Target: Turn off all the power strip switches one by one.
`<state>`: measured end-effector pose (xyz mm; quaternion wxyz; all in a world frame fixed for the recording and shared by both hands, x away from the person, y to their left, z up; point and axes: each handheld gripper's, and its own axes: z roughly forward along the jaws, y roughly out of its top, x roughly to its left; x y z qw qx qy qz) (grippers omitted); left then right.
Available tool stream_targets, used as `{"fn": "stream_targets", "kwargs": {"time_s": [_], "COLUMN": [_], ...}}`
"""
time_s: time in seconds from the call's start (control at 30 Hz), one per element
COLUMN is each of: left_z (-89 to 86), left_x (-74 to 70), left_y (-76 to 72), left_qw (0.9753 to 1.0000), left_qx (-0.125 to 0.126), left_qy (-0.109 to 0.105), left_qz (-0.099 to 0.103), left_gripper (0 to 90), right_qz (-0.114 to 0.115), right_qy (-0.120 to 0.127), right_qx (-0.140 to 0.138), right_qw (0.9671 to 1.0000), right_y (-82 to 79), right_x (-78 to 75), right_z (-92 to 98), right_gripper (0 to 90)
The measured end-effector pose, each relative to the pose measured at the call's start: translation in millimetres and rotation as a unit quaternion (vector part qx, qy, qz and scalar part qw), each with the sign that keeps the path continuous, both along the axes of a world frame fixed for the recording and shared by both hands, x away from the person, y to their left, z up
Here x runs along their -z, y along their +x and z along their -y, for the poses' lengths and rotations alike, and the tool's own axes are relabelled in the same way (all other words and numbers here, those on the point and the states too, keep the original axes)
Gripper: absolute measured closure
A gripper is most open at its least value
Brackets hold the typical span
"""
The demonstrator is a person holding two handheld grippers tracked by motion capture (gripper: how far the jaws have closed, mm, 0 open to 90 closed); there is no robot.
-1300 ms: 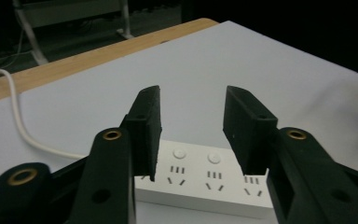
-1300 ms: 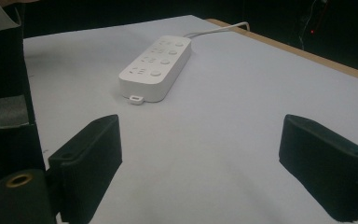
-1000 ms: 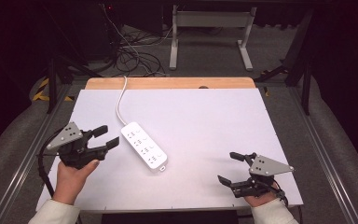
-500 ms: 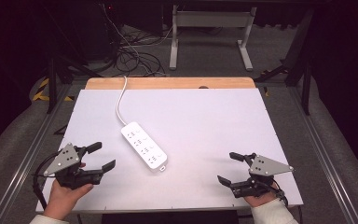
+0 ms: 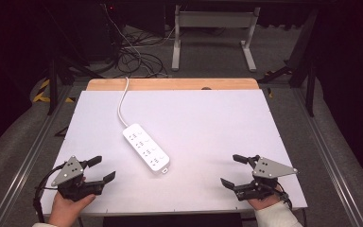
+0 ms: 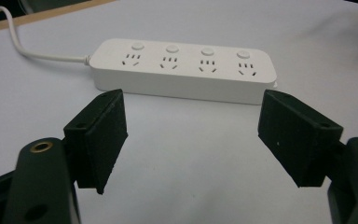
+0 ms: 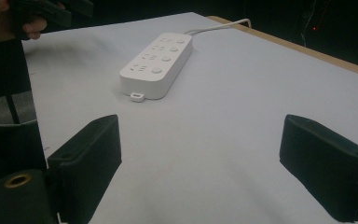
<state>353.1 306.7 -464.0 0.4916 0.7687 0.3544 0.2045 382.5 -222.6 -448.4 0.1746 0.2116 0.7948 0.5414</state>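
A white four-outlet power strip (image 5: 146, 153) lies flat on the white table top (image 5: 208, 123), left of centre, set on a diagonal: its far end points up and to your left, its near end down and to your right. Its white cord (image 5: 121, 104) runs from the far end toward the wooden strip (image 5: 170, 84) along the table's back edge and drops out of sight there. A small tab (possibly a hanging loop, too small to be sure) sticks out of the near end.

Your left gripper (image 5: 99, 170) sits at the near left corner of the table, held in your left hand (image 5: 68, 208). Its jaws are spread wide with nothing between them. In the left gripper view the power strip lies just beyond the jaw tips, its long side facing you, four round buttons above four sockets, and it touches neither jaw.

Your right gripper (image 5: 233, 170) sits near the front right corner, well apart from the power strip, in your right hand (image 5: 263, 202). Its jaws also stand wide apart and empty, over bare table. In the right gripper view the power strip lies farther off, toward the upper left, its tabbed end nearest.

Beyond the table, the dark floor holds a tangle of cables (image 5: 137, 59) and a pale metal frame (image 5: 212, 33).
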Motion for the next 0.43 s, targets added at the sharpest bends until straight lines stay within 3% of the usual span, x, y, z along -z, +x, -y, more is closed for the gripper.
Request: {"fn": "stream_targets", "kwargs": {"time_s": [0.1, 0.17, 0.3, 0.37, 0.43], "left_z": [0.8, 3.7, 10.8, 14.2, 15.1], "left_x": [2.7, 2.3, -2.0, -2.5, -2.4], "left_y": [0.9, 1.6, 0.1, -2.2, -3.1], "left_qw": [0.9998, 0.9999, 0.9996, 0.9985, 0.9984], "left_qx": [-0.003, -0.002, -0.006, -0.005, 0.002], "left_qy": [-0.014, 0.002, 0.024, 0.044, 0.045], "left_qz": [-0.013, -0.012, 0.016, 0.033, 0.035], "left_gripper": [24.9, 24.5, 24.5, 24.5, 24.5], "right_qz": [-0.006, -0.010, -0.010, -0.010, -0.010], "right_qy": [-0.001, -0.003, -0.004, -0.005, -0.004], "right_qx": [-0.003, -0.005, -0.007, -0.005, -0.005], "right_qw": [1.0000, 0.9999, 0.9999, 0.9999, 0.9999], "right_y": [0.9, 2.1, 2.7, 2.8, 2.8], "right_x": [0.8, 1.6, 1.9, 1.7, 1.5], "right_z": [-0.4, -1.0, -1.3, -1.1, -1.2], "right_gripper": [12.8, 12.7, 12.6, 12.6, 12.6]}}
